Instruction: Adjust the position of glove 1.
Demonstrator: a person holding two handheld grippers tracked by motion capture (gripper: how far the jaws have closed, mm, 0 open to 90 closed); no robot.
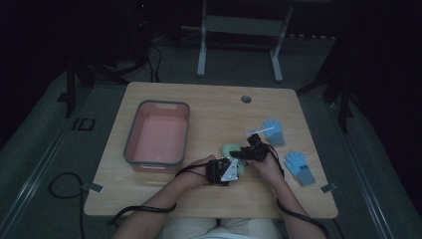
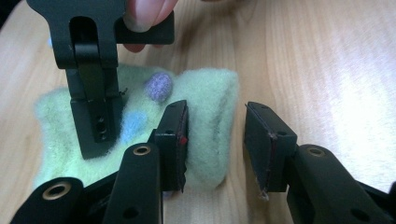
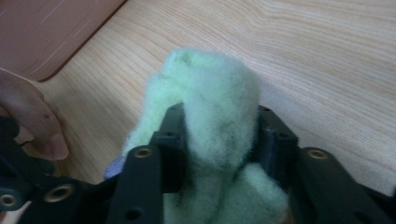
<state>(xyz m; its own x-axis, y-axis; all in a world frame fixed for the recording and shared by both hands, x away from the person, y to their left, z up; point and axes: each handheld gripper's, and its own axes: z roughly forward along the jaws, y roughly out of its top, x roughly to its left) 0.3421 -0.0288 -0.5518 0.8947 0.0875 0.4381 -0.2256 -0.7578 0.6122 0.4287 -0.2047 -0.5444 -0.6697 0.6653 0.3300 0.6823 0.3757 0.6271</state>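
Grey-rimmed pink plastic tub (image 1: 157, 133): 9 o'clock on the wooden table (image 1: 209, 102). Fuzzy pale-green felt mitten (image 1: 232, 150): table centre. Left gripper (image 2: 215, 140): jaws parted astride its edge, not pinching. Right gripper (image 3: 218, 140): clenched on the mitten. 2 blue knit gloves (image 1: 274, 131): 3 o'clock.

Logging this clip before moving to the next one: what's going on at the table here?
A person works a pale green fuzzy felt piece with purple and blue dots on the wooden table, a gripper in each hand. The right gripper is clamped on a bunched-up fold of it. The left gripper straddles the edge, one pad touching, the other apart. A pink tub with a grey rim sits to the left, two blue knitted gloves to the right.
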